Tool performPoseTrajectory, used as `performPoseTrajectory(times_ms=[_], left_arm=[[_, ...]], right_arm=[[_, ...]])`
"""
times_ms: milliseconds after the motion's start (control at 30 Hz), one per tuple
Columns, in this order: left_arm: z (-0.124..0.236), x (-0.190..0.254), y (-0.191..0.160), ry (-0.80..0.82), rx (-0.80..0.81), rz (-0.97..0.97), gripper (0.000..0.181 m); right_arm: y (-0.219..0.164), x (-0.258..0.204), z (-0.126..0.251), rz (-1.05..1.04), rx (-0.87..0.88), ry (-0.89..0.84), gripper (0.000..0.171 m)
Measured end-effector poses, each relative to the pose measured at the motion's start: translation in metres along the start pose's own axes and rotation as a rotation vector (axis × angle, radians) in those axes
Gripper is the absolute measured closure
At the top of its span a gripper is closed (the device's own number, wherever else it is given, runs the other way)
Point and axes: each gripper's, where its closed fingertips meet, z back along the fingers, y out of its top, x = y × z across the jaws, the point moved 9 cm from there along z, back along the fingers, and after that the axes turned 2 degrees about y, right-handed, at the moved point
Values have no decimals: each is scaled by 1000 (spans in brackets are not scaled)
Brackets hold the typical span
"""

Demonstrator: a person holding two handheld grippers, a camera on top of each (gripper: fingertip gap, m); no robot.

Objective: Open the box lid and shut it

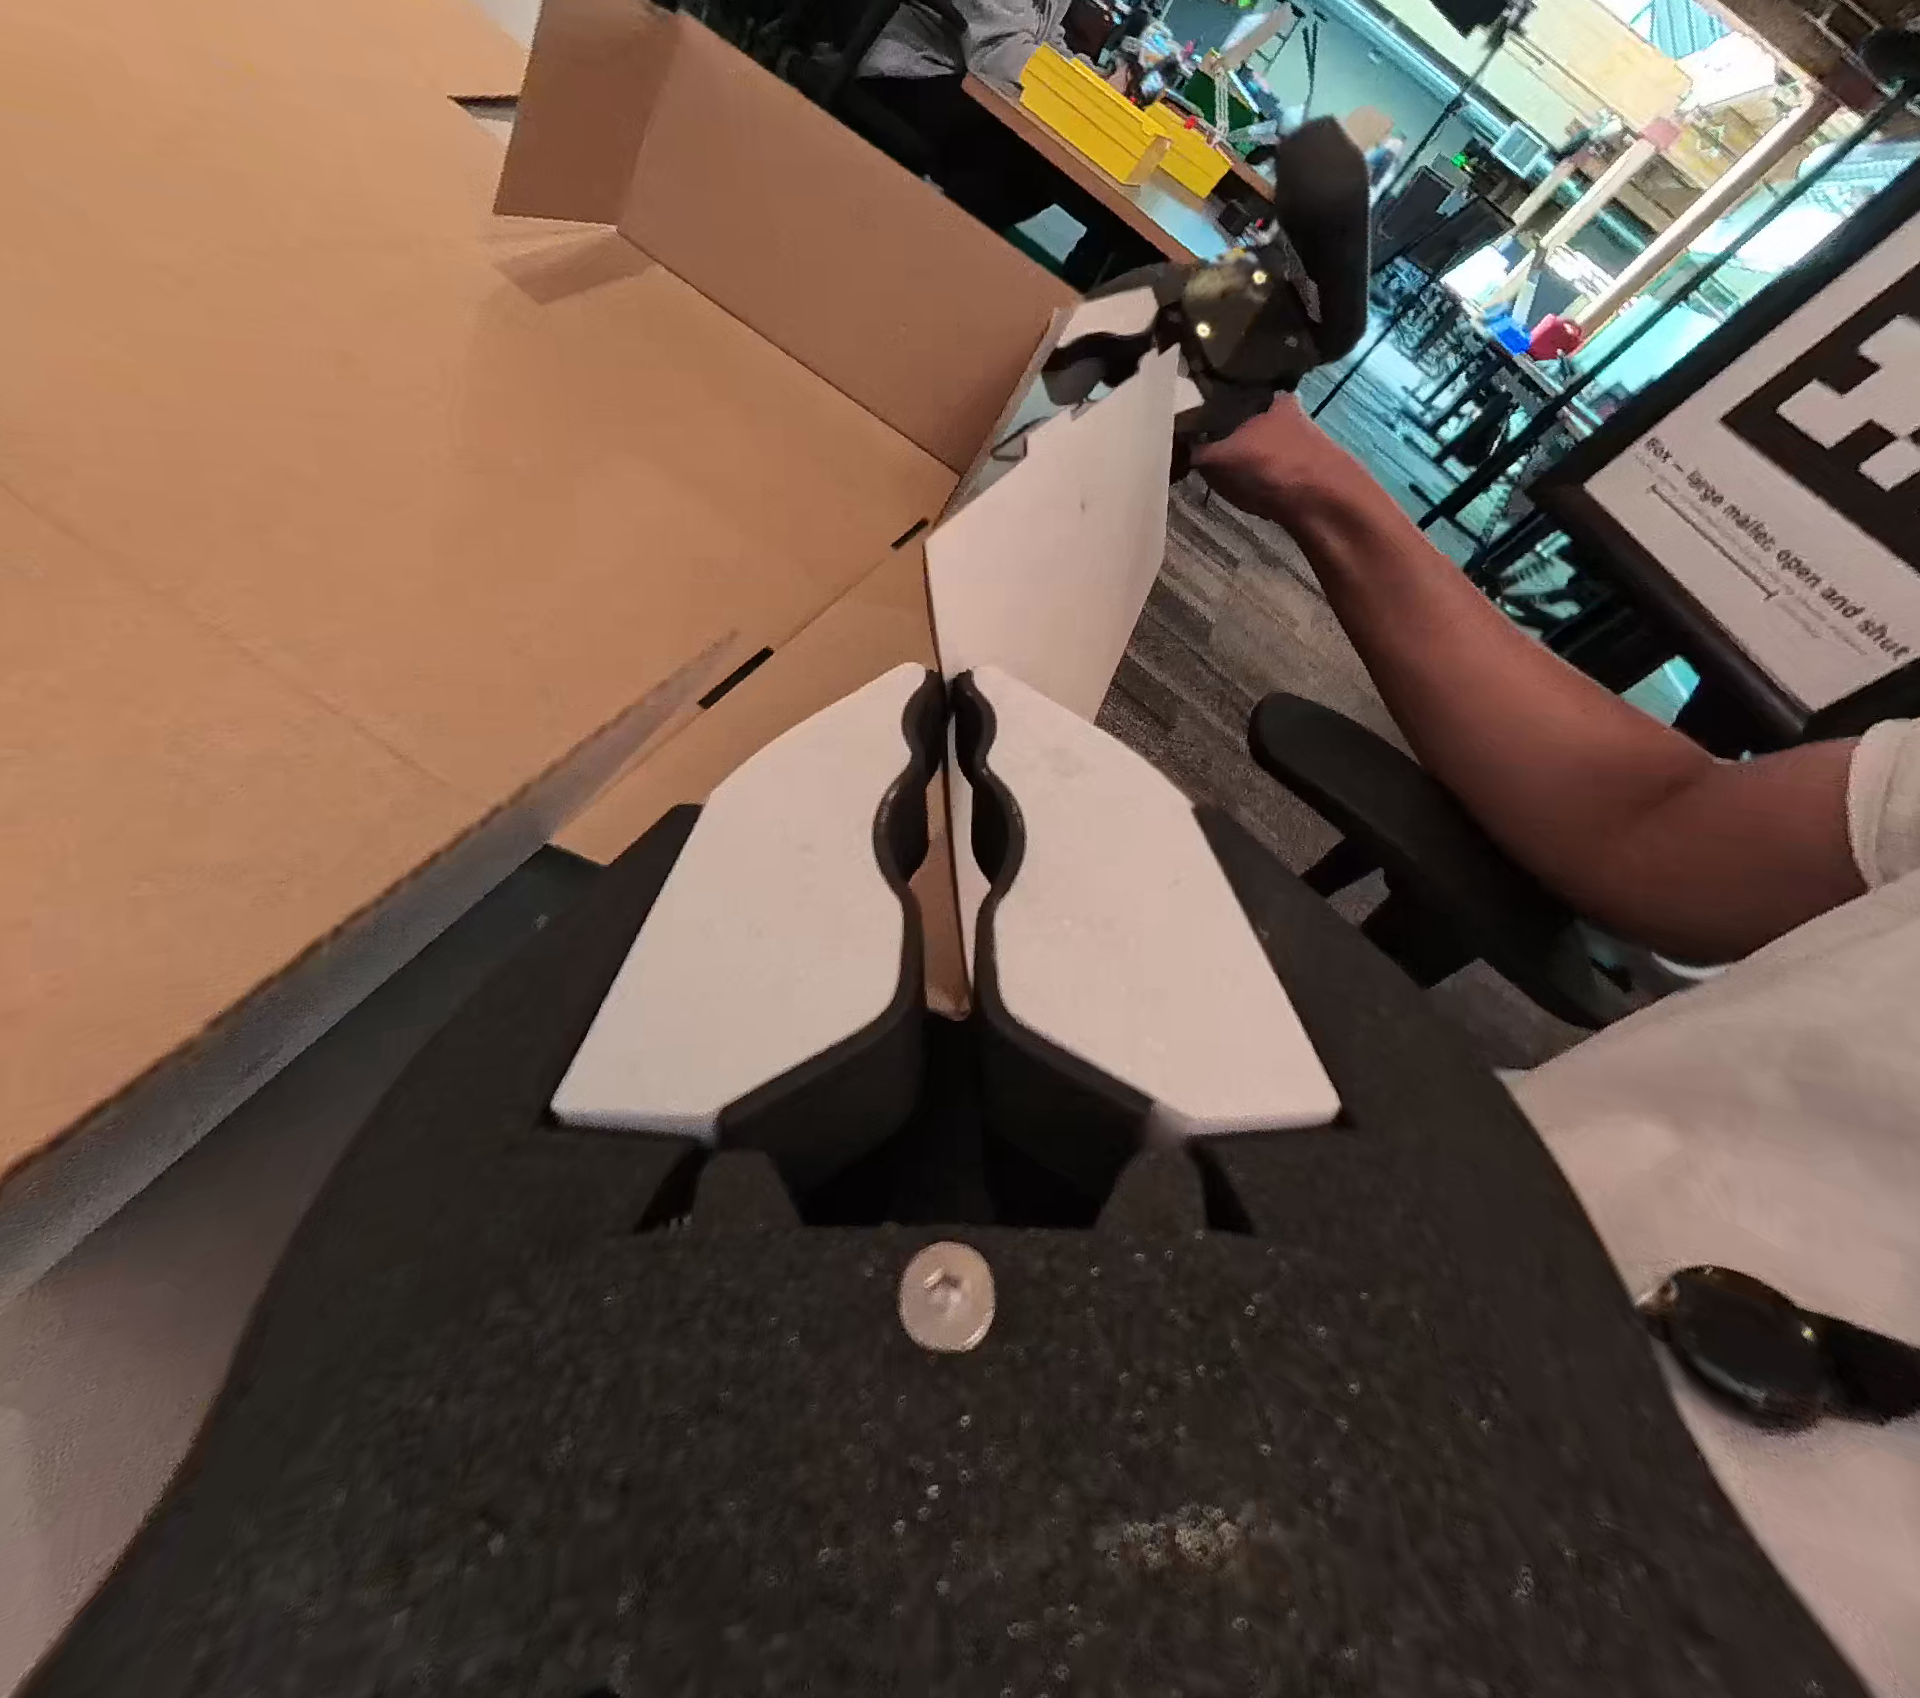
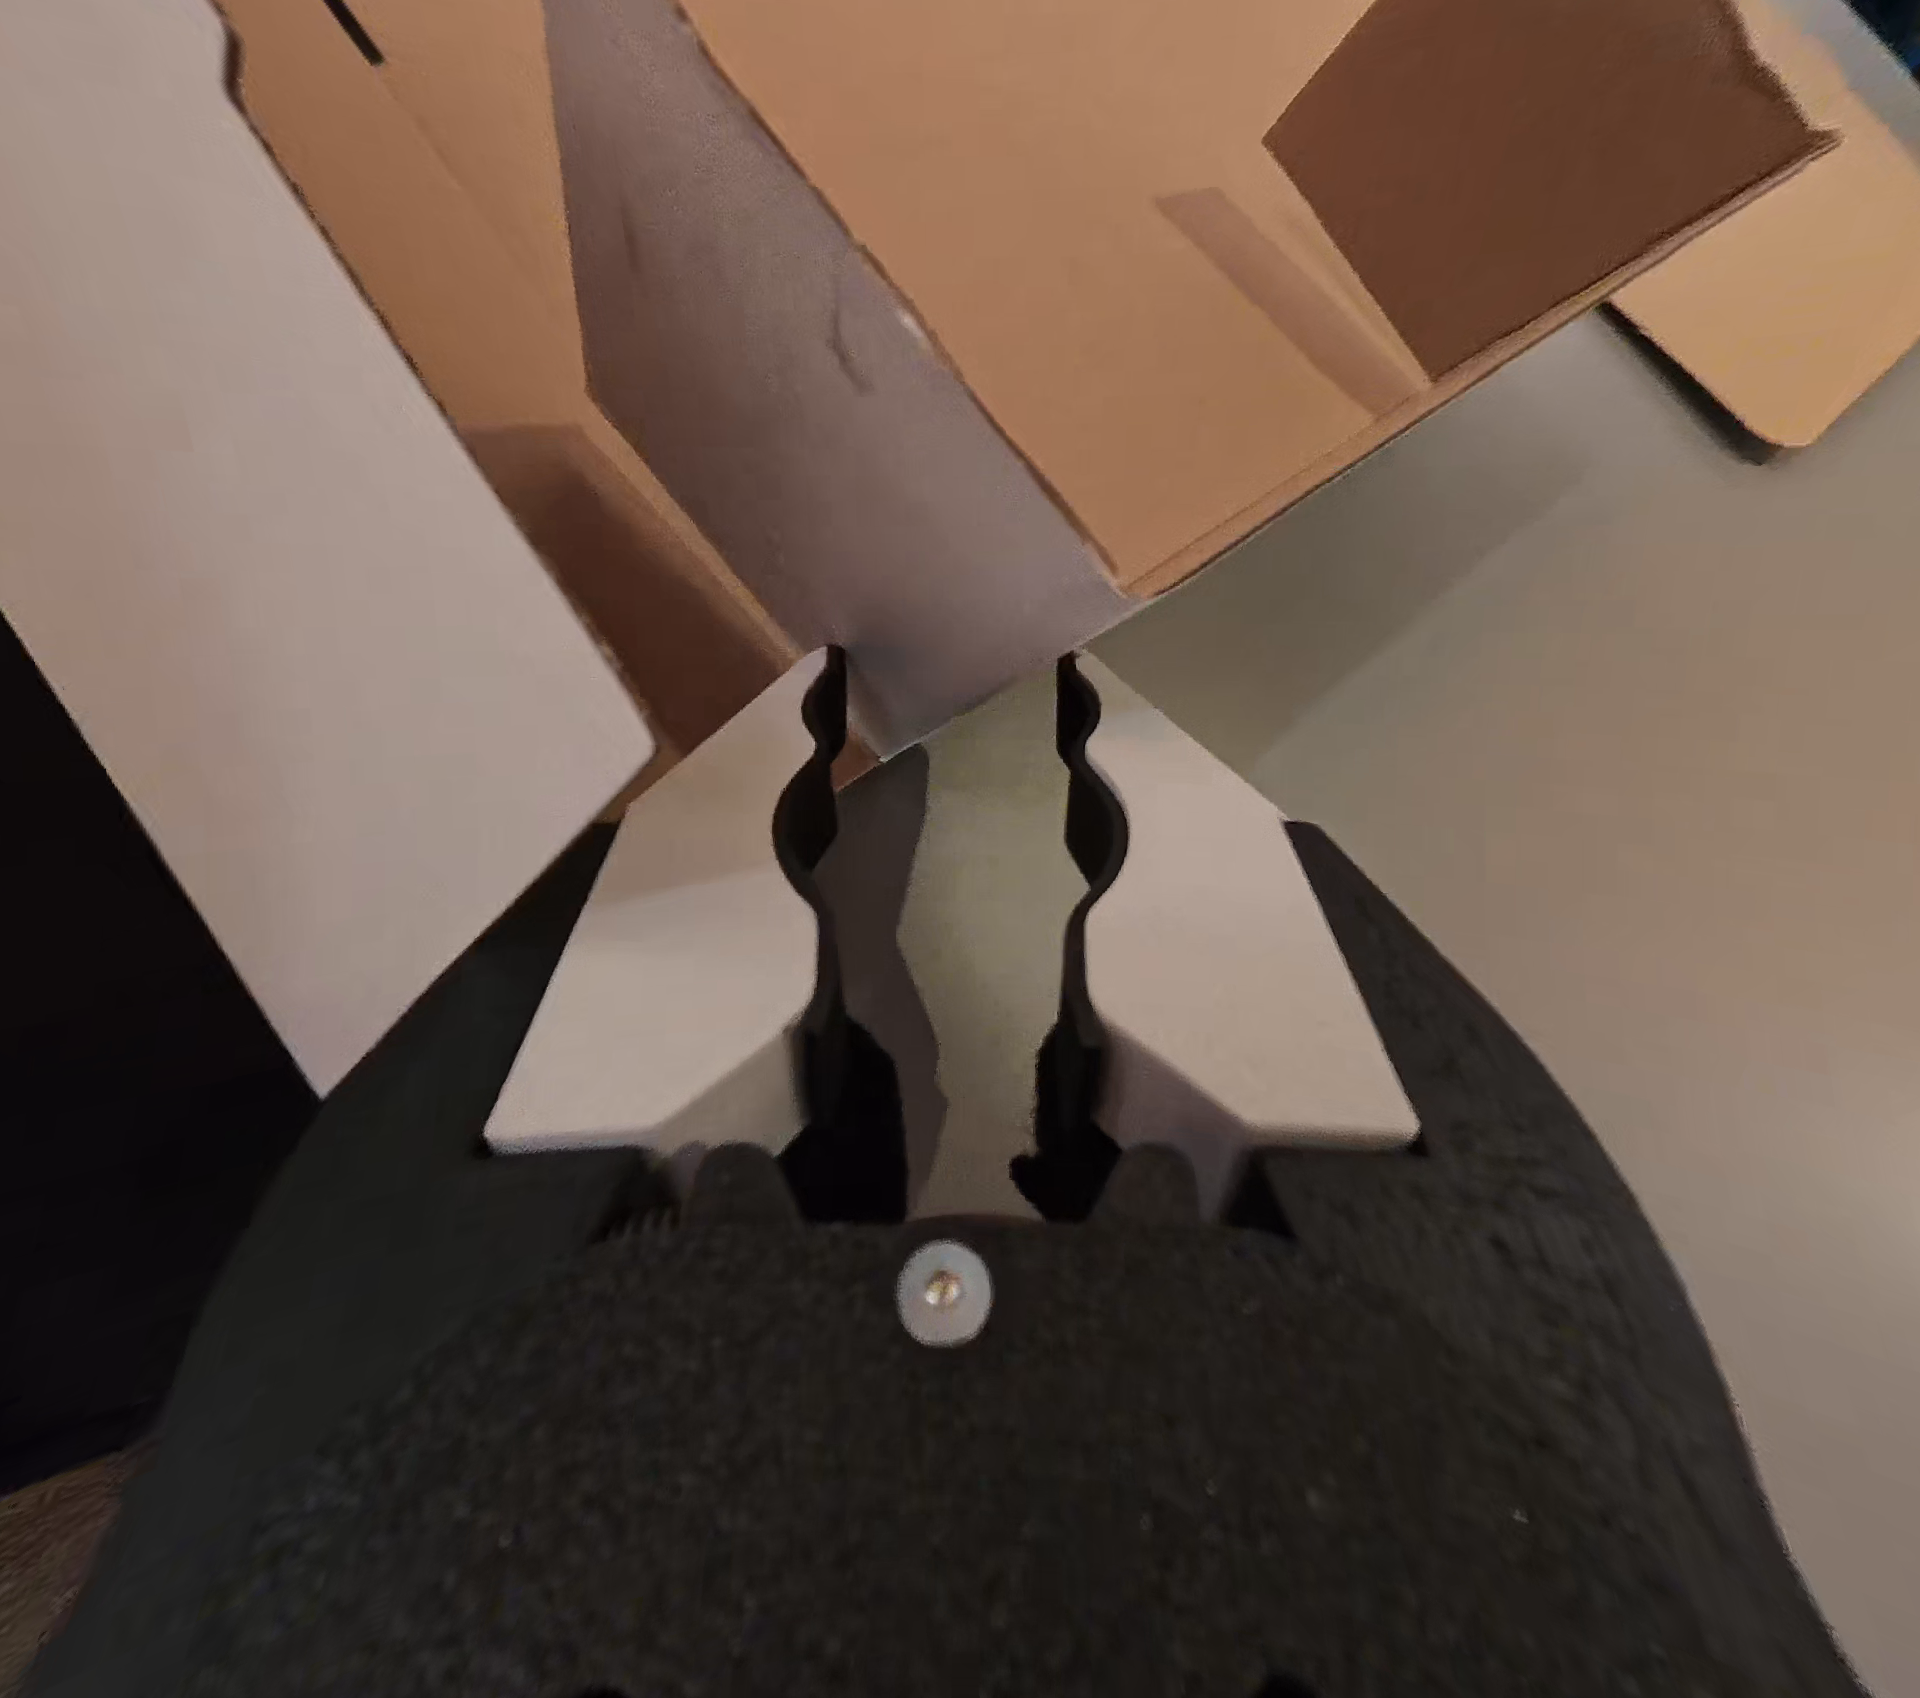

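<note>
The cardboard box has a lid that is brown inside and white outside, and it is raised. Its white front flap stands on edge. My left gripper is shut on the near edge of this flap. My right gripper, held by a bare arm, is at the flap's far corner. In the right wrist view the right gripper is open, with the flap's corner between its fingers, close against the left finger. The lid's brown inside and a folded side flap lie beyond.
A white tabletop lies under the box, with another cardboard piece at the right. A black chair armrest and a sign board stand to the right. A person sits at a far table with yellow trays. The gap from one gripper's tips to the other's is roughly 30 cm.
</note>
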Motion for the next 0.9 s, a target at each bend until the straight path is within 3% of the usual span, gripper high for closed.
performPoseTrajectory(times_ms=[100,267,367,533,667,767,900], left_arm=[[-4,-1,-14,-19,-20,-73,178],[-9,3,-42,-9,-125,-353,168],[-13,7,-57,71,-203,-612,148],[-5,1,-82,153,-249,-1014,148],[-3,-4,-85,75,-234,-985,159],[-5,1,-83,-30,-309,-968,170],[-2,13,-52,-107,-231,-676,179]], right_arm=[[-6,1,1,-17,25,-19,131],[-10,-2,0,-69,52,40,132],[-9,-1,1,-98,69,59,132],[-8,0,1,-129,94,76,132],[-6,-1,0,-149,108,85,132],[-2,-4,-3,-130,100,69,132],[3,-11,-7,-26,72,-43,131]])
